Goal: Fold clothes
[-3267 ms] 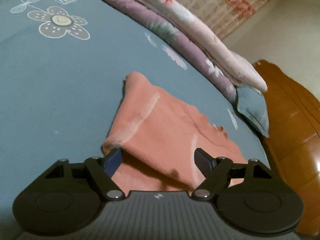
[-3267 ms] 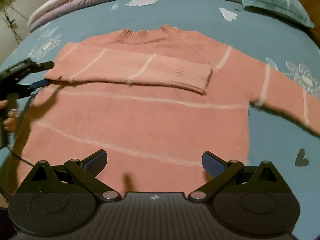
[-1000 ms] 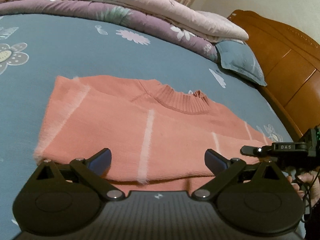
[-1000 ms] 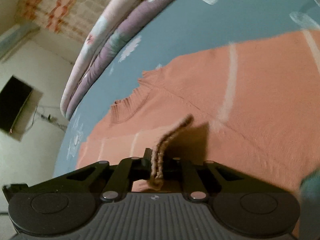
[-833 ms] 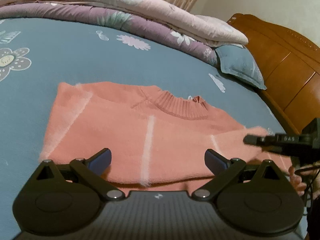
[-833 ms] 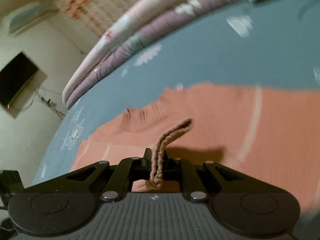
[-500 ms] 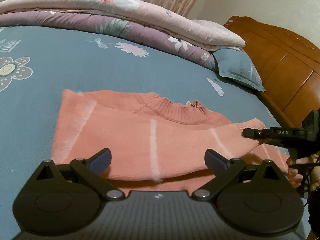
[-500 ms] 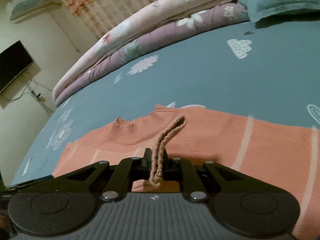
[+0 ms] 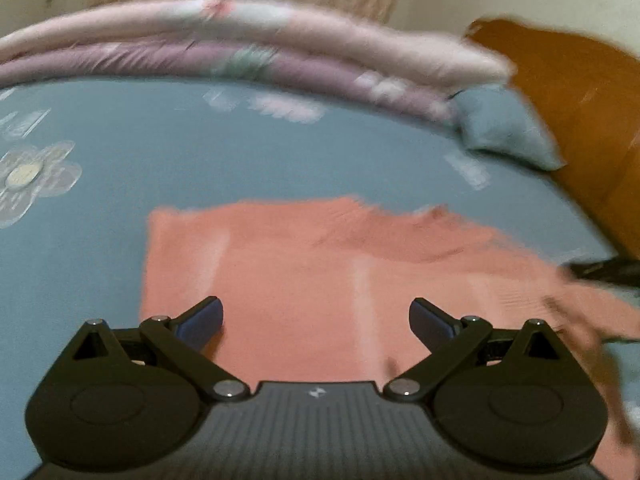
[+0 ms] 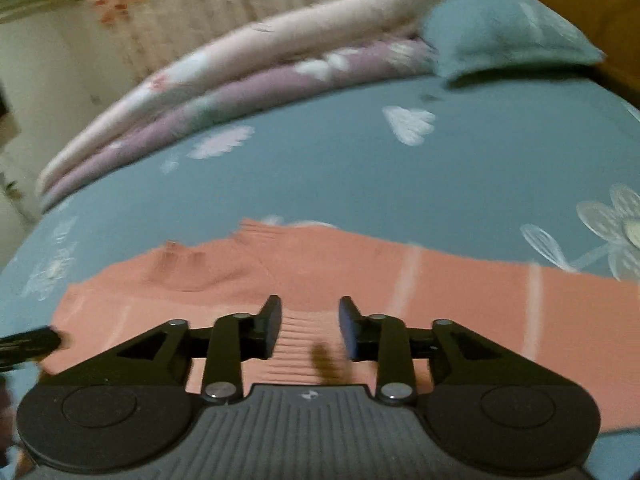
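Salmon-pink sweater [image 10: 460,304] lies flat on the blue flowered bed sheet [image 10: 360,172], collar toward the stacked quilts [image 9: 248,52] and the blue pillow [image 9: 500,128]; wooden headboard [image 9: 580,120] at far right of the left wrist view. Half a second ago the right claw [image 10: 310,326] was pinching the ribbed cuff, which stood upright between its jaws. Its jaws have just been opening: they now stand partly spread, and the ribbed cuff [image 10: 304,344] lies flat on the sweater body below them, not pinched. Both views blurred, so both hands are in motion. The left claw [image 9: 316,318] is spread wide over the sweater's body, holding nothing, as it was a second ago. Reading: the second sleeve has been laid across the chest and released, so both sleeves look folded inward. Judged next step is a body fold, probably hem toward collar. Loose knit may slide; cuff could drag if the claw catches it.
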{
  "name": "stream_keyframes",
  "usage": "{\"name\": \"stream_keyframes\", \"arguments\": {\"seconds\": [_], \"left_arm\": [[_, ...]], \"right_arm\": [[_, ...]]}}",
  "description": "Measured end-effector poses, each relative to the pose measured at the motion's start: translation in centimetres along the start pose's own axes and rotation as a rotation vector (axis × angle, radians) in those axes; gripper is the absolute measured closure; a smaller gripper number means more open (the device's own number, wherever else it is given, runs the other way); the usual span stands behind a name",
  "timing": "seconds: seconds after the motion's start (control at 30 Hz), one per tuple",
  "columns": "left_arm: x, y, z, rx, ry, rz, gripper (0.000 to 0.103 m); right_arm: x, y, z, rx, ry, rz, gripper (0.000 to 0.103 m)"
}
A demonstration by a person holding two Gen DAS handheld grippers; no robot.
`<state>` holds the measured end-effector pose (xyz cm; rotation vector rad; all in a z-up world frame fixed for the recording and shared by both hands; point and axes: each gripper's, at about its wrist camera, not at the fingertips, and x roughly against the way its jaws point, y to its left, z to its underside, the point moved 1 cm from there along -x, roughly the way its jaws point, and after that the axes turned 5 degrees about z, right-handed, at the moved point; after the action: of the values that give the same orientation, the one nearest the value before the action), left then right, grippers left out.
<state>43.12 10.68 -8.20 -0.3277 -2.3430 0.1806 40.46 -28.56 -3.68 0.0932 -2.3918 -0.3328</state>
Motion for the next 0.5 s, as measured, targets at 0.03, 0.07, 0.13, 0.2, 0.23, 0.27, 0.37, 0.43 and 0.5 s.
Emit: {"name": "stream_keyframes", "arguments": {"seconds": [0.03, 0.07, 0.13, 0.2, 0.23, 0.27, 0.37, 0.43, 0.5], "left_arm": [[-0.5, 0.5, 0.4, -0.015, 0.018, -0.043, 0.009], [-0.4, 0.6, 0.8, -0.053, -0.002, -0.057, 0.007], [0.1, 1.0, 1.2, -0.073, -0.005, -0.052, 0.007], [0.5, 1.2, 1.0, -0.060, 0.001, -0.038, 0.007], [0.8, 1.3, 0.6, -0.039, 0.004, -0.028, 0.007], [0.9, 1.4, 0.1, -0.032, -0.004, -0.012, 0.008], [1.1, 1.5, -1.5, -0.023, -0.040, 0.041, 0.007], [0.8, 1.5, -2.5, -0.033, -0.053, 0.064, 0.007], [-0.8, 1.3, -2.8, -0.060, -0.030, 0.060, 0.006]], "right_arm": [[0.0, 0.9, -0.1, 0.021, -0.001, -0.021, 0.059], [-0.1, 1.7, -0.1, 0.043, 0.005, -0.040, 0.059], [-0.6, 3.1, 0.2, 0.086, 0.020, -0.074, 0.055], [-1.5, 4.5, 0.8, 0.143, 0.053, -0.084, 0.053], [-2.0, 5.0, 1.0, 0.170, 0.068, -0.082, 0.053], [-2.5, 5.3, 1.3, 0.188, 0.081, -0.078, 0.053], [-4.4, 5.4, 2.3, 0.215, 0.126, -0.048, 0.053], [-5.0, 5.2, 2.8, 0.219, 0.129, -0.045, 0.052], [-5.2, 5.0, 2.8, 0.218, 0.130, -0.050, 0.050]]}}
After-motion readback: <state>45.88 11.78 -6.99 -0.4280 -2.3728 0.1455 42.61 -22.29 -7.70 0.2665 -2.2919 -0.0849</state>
